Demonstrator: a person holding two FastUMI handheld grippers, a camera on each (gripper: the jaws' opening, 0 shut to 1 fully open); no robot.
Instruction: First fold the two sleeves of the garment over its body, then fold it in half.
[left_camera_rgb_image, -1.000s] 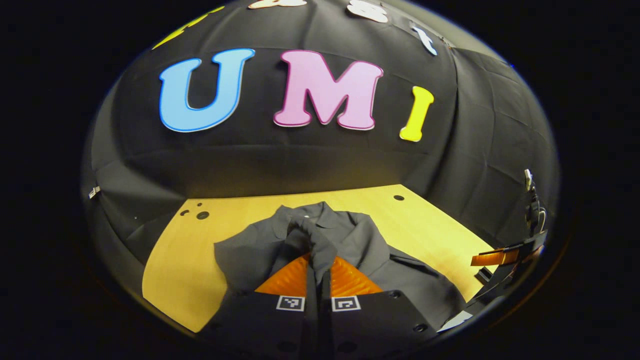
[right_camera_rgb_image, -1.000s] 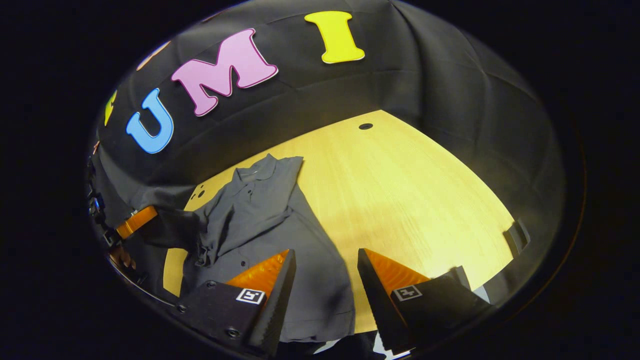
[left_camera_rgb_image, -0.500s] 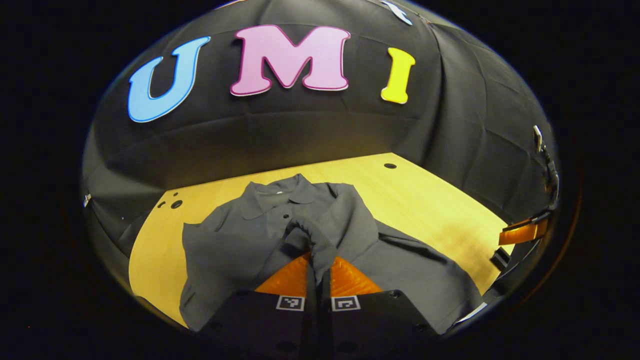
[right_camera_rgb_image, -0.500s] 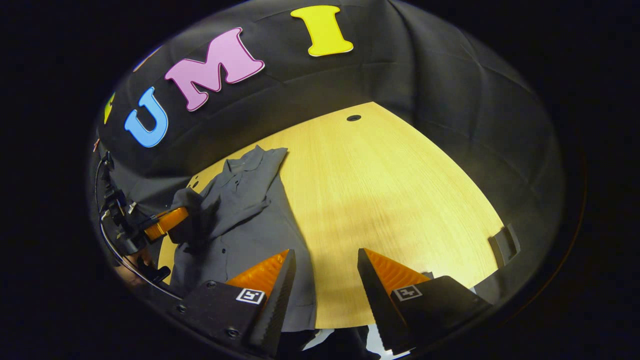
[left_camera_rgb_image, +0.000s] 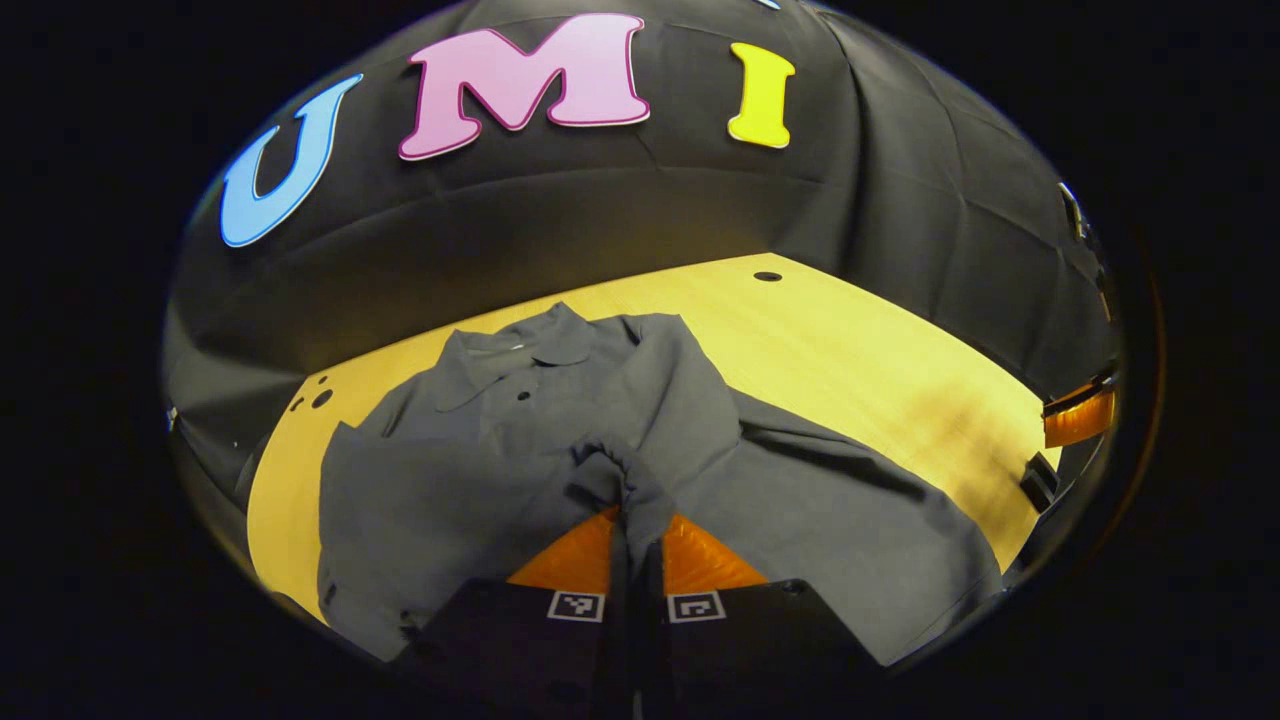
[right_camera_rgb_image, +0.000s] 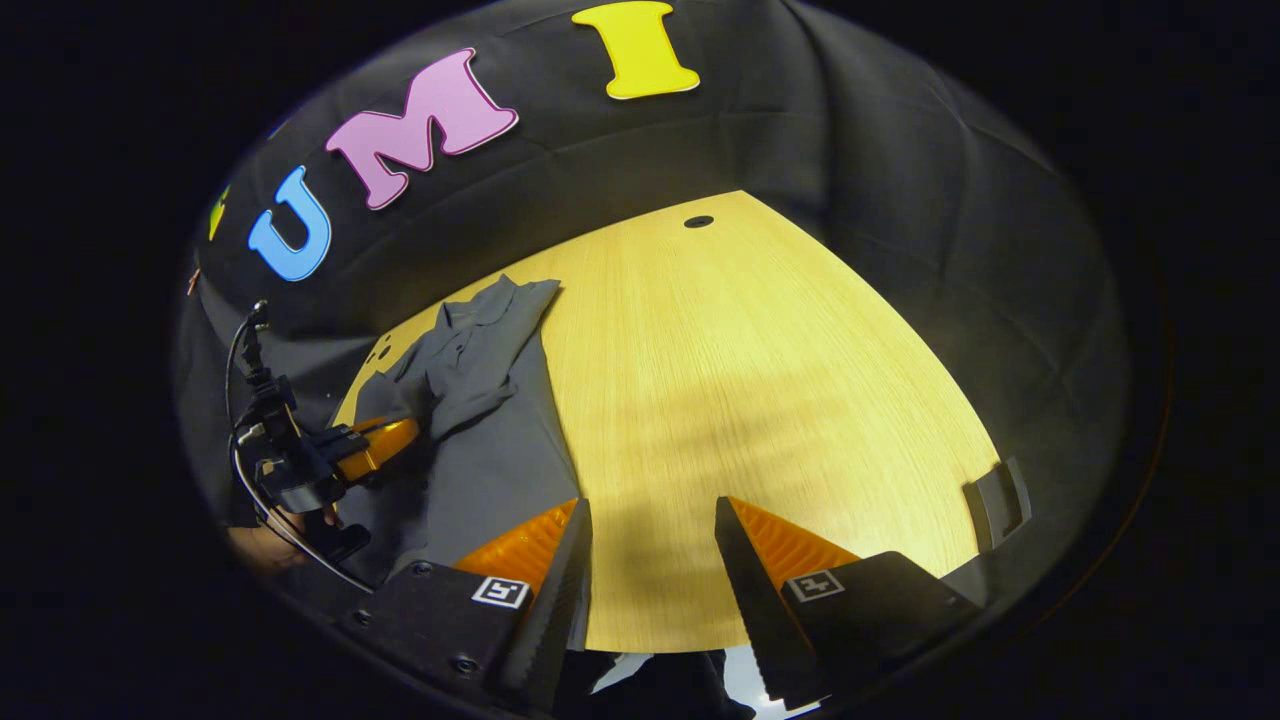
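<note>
A dark grey collared shirt (left_camera_rgb_image: 560, 450) lies on the yellow wooden table (left_camera_rgb_image: 880, 370), collar toward the far wall. My left gripper (left_camera_rgb_image: 634, 512) is shut on a bunched sleeve (left_camera_rgb_image: 625, 480) of the shirt, held low over its body. In the right gripper view the same shirt (right_camera_rgb_image: 490, 410) lies at the left of the table (right_camera_rgb_image: 760, 400), and the left gripper (right_camera_rgb_image: 385, 445) with its orange fingers sits on it, a hand behind it. My right gripper (right_camera_rgb_image: 650, 520) stands open over the near table edge, nothing between its fingers.
A round hole (right_camera_rgb_image: 698, 221) marks the far table corner, and small holes (left_camera_rgb_image: 318, 398) sit near the far left corner. A dark bracket (right_camera_rgb_image: 990, 500) sticks up at the right table edge. The black cloth wall closes the table's back and sides.
My left gripper has carried the sleeve down and inward over the shirt's body. My right gripper has drifted right, away from the shirt, and stayed open.
</note>
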